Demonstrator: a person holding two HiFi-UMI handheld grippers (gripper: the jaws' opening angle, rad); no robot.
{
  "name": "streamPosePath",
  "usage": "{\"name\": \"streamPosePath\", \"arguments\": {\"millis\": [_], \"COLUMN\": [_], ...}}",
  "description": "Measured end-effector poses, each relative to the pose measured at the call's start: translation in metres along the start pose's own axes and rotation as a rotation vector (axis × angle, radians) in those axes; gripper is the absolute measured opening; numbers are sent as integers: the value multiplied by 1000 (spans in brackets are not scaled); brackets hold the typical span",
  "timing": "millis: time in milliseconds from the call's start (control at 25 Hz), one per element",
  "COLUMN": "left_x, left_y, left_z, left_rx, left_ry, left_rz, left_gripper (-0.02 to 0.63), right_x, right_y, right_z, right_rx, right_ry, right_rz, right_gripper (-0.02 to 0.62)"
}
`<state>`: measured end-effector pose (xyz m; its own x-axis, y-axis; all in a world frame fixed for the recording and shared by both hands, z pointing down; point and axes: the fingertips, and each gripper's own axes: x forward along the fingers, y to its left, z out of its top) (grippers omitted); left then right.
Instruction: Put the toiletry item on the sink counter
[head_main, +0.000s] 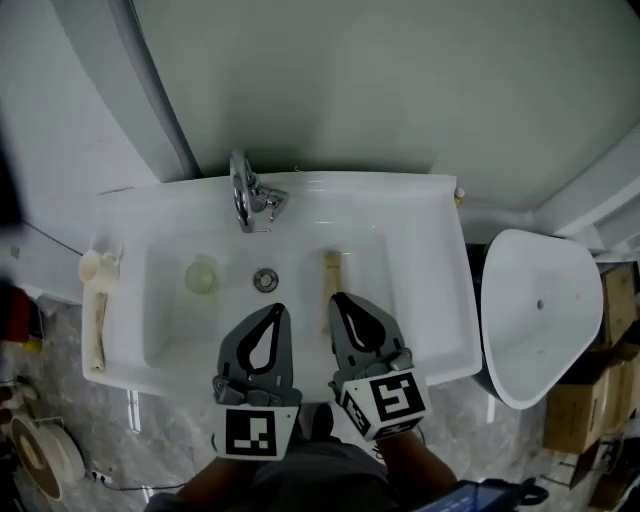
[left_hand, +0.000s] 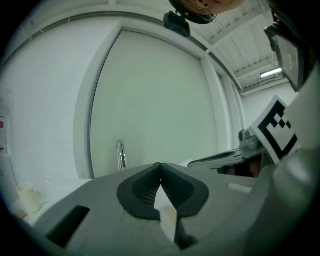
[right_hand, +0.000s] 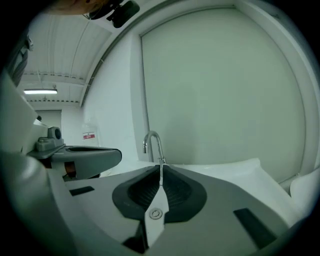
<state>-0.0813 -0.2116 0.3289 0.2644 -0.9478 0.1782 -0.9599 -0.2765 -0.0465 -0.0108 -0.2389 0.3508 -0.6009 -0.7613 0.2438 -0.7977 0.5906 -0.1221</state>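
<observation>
A pale cream stick-shaped item (head_main: 332, 272) lies in the white sink basin (head_main: 300, 250), right of the drain (head_main: 265, 280). A round pale disc (head_main: 201, 276) lies in the basin's left part. My right gripper (head_main: 338, 297) is shut and empty, its tip over the near end of the stick. To its left my left gripper (head_main: 278, 308) is also shut and empty, over the basin's front. In the left gripper view the jaws (left_hand: 160, 165) meet with nothing between them; in the right gripper view the jaws (right_hand: 161, 167) are closed too, pointing at the faucet (right_hand: 152, 142).
A chrome faucet (head_main: 250, 195) stands at the back of the sink. On the left counter ledge are a cream cup (head_main: 95, 265) and a long-handled cream brush (head_main: 97, 335). A white lidded bin (head_main: 540, 310) stands at the right, with cardboard boxes (head_main: 590, 400) beyond it.
</observation>
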Motion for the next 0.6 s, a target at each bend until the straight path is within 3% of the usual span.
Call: {"name": "streamPosePath", "arguments": {"millis": [240,600], "left_x": [-33,-51], "left_y": [-10,-24], "left_z": [41,64], "left_rx": [44,93], "left_ry": [-83,-142], "left_rz": [55,70], "left_gripper": [11,11], "right_x": [-41,-65], "right_y": [16,23], "right_z": [43,60], "right_rx": [-81,-120], "right_ry": [-107,-174], "right_rz": [2,6], "right_gripper": [21,15]}}
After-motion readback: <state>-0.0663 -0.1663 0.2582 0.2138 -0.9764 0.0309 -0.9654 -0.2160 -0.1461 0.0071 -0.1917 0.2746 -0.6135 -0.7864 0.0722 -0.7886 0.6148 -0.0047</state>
